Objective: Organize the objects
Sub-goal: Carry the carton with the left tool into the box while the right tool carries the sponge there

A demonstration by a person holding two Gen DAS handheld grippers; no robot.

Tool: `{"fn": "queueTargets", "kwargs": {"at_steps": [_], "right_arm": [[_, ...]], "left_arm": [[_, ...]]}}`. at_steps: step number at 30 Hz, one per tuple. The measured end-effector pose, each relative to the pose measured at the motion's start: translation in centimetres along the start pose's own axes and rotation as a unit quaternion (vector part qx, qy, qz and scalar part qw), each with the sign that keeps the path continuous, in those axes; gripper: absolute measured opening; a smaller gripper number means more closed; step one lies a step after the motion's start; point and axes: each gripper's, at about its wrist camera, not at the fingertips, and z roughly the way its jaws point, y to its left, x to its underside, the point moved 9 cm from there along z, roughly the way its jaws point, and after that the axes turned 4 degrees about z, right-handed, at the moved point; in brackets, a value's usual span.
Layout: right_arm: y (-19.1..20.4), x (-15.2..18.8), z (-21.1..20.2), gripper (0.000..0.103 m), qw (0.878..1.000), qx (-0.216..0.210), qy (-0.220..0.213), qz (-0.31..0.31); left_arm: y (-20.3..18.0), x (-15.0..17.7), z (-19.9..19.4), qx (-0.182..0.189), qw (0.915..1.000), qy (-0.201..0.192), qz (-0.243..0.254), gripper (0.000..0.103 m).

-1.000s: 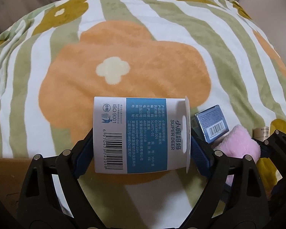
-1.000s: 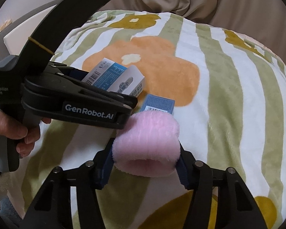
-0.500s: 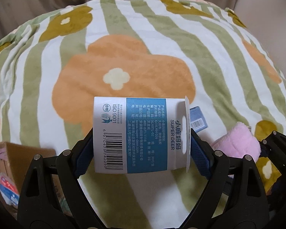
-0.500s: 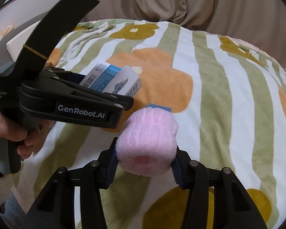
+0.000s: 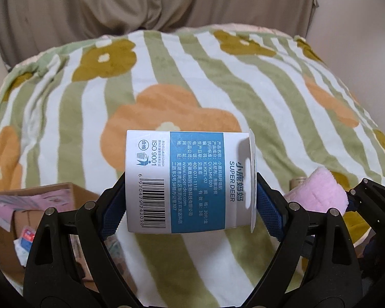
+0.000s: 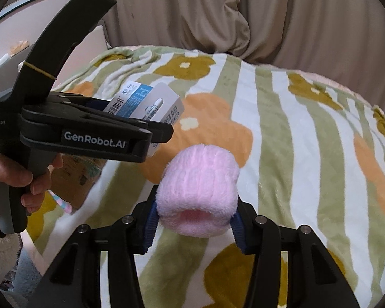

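Left claw point(image 5: 190, 205) clamps our white-and-blue box point(image 5: 190, 182); right claw point(image 6: 193, 220), whose grip has just tightened, squeezes a pink fleece roll point(image 6: 197, 192). Both hang above the bed point(image 6: 308, 141). Stowing remains, perhaps in the cardboard box point(image 5: 74, 195), partly hidden.

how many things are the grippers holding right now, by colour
white and blue: 1, the Super Deer box in the left gripper
pink: 1, the fluffy roll in the right gripper
total: 2
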Motion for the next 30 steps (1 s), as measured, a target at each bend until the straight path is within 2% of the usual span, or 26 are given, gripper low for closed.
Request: {"fn": "queueTargets", "kwargs": {"at_steps": [6, 14, 22, 30], "right_arm": [[2.1, -1.5, -2.5, 0.045, 1.0, 0.001, -0.021, -0.015], [5.5, -3.6, -4.1, 0.045, 0.999, -0.008, -0.036, -0.034], [10.8, -6.4, -3.7, 0.045, 0.997, -0.035, -0.044, -0.053], [17.3, -7.8, -1.2, 0.045, 0.994, -0.071, -0.035, -0.08]], "left_arm": [[1.9, 0.0, -4.1, -0.007, 0.9995, -0.027, -0.012, 0.088], [6.7, 0.7, -8.6, -0.03, 0.9977, -0.052, -0.032, 0.088], [13.7, 2.8, -11.9, -0.058, 0.9943, -0.062, -0.063, 0.088], [22.0, 6.6, -13.8, -0.091, 0.9888, -0.054, -0.106, 0.088]]}}
